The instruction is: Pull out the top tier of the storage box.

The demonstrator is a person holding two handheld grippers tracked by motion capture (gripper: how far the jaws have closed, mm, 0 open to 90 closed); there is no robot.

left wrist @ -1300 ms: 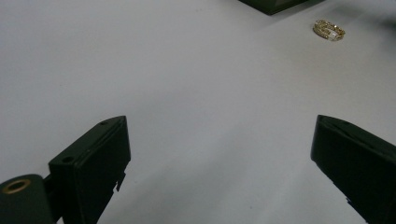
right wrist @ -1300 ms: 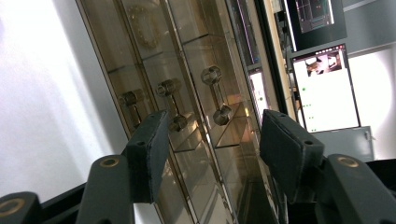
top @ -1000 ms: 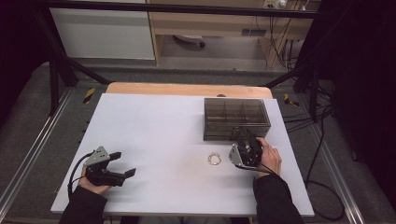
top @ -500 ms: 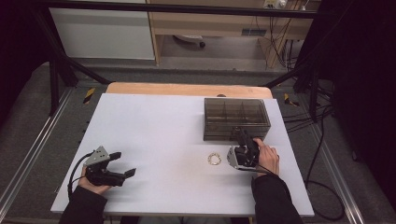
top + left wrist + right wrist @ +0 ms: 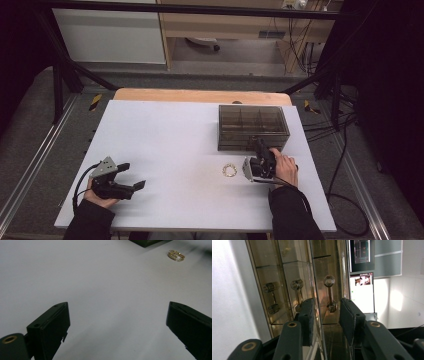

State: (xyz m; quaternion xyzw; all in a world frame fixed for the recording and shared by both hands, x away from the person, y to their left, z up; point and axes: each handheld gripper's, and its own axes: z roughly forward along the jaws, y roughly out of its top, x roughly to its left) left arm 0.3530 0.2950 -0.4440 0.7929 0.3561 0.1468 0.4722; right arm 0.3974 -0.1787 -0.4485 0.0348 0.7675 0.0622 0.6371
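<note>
Bracelet: gold bracelet [image 5: 229, 170] lying flat on the white tabletop [image 5: 165, 145], near right.
Far side: wooden strip [image 5: 200, 95] along the tabletop's far edge.

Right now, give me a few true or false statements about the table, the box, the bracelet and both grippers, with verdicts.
1. The gold bracelet lies on the white table outside the box. True.
2. The smoky clear box sits in front of the left gripper. False: it stands by the right gripper.
3. The left gripper has its jaws wide open over bare table. True.
4. The right gripper holds the bracelet. False: its jaws have just been closing around the box's handle, with the bracelet apart on the table.
</note>
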